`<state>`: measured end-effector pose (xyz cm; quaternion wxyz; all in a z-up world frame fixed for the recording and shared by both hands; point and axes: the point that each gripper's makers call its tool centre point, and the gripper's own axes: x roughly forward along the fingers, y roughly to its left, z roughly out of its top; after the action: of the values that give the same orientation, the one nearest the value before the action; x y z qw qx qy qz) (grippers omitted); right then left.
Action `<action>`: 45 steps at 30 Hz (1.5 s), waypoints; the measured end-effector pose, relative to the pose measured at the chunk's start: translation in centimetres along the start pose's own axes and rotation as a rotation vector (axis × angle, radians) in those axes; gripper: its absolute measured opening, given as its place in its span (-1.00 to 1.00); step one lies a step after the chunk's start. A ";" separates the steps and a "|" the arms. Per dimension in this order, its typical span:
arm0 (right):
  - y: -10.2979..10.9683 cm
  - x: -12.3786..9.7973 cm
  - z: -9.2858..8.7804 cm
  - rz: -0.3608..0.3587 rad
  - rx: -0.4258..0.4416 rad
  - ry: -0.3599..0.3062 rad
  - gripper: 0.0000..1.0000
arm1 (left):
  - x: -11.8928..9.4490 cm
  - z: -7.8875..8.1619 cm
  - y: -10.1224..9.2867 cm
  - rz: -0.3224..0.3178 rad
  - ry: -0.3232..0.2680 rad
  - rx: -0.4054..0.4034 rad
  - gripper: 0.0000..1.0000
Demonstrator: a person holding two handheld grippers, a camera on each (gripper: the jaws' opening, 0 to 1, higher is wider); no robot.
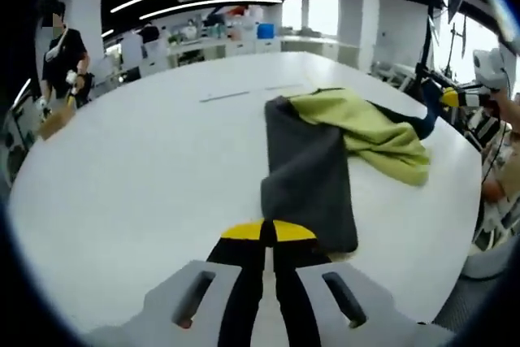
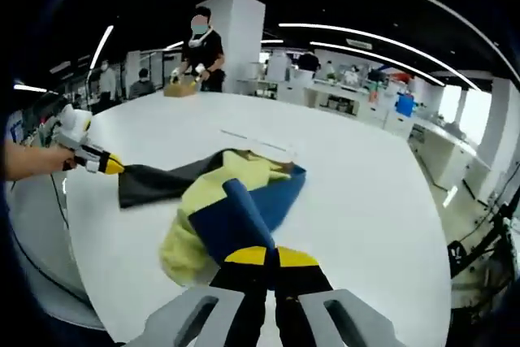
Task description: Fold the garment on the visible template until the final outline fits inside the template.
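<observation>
- Here, garment [image 1: 325, 160] lying crumpled on the white worktop [image 1: 146, 168], well short of a flat fold
- In the left gripper view, grey panel [image 1: 309, 176] stretched toward the camera, yellow-green part [image 1: 366, 132] bunched behind it, a dark blue edge showing at the far side
- Left gripper [image 1: 269, 232] low in its own view, yellow-tipped fingers [image 1: 244, 232] pressed together with only a thin dark seam between them, meeting the near grey hem; whether cloth is pinched there, cannot tell
- In the right gripper view, same garment [image 2: 219, 201] seen from the other side: blue sleeve [image 2: 231, 221] running up to the camera, yellow-green bulk beside it, grey panel [image 2: 158, 180] pulled out to the left
- Right gripper [image 2: 270, 257] with fingers [image 2: 296, 258] closed, blue sleeve end reaching right to the tips and apparently clamped between them
- Also in the right gripper view, the left gripper [image 2: 101, 164] at the far grey corner, held by a hand [image 2: 32, 158]
- Thin line markings [image 1: 244, 93] on the worktop beyond the garment
- Standing person [image 2: 203, 50] at the far edge of the worktop, beside a brown box [image 2: 180, 87]
</observation>
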<state>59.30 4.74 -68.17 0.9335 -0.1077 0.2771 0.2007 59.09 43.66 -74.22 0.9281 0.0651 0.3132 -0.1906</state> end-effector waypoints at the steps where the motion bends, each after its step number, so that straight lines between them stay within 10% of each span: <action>1: -0.8 0.0 -0.3 -0.031 -0.006 0.015 -1.00 | -0.1 0.0 0.2 0.003 0.002 -0.004 -1.00; 13: -7.5 0.2 -3.0 -0.209 0.147 0.081 -1.00 | 0.2 -0.2 4.0 0.047 0.027 -0.005 -1.00; 45: -15.1 -1.9 -9.6 -0.499 0.239 0.107 -1.00 | 0.9 -0.2 11.2 0.167 0.087 -0.010 -1.00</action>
<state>59.87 -12.37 -73.61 0.9442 -0.0721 0.3124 -0.0754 64.02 53.68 -74.95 0.9266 0.0945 0.3477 -0.1078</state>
